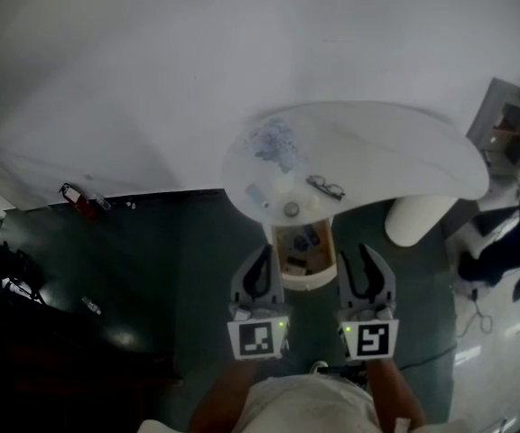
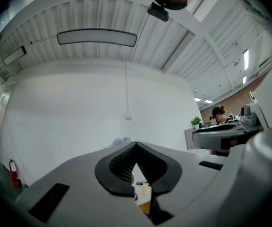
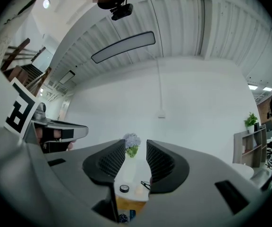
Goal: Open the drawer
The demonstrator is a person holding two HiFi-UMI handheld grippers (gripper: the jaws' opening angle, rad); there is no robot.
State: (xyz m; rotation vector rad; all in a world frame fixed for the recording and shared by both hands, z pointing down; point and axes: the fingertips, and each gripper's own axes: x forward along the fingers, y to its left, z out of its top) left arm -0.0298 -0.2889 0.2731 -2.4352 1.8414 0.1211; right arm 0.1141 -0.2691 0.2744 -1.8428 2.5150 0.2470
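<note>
The white drawer with a wood-coloured interior (image 1: 302,253) sits under the curved white tabletop (image 1: 404,152). It is pulled out, its contents exposed, between the two grippers. The left gripper (image 1: 264,264) has its jaw tips pressed together on nothing. The right gripper (image 1: 365,262) has its jaws spread and empty. Dark-framed eyeglasses (image 1: 326,187) lie on the tabletop.
</note>
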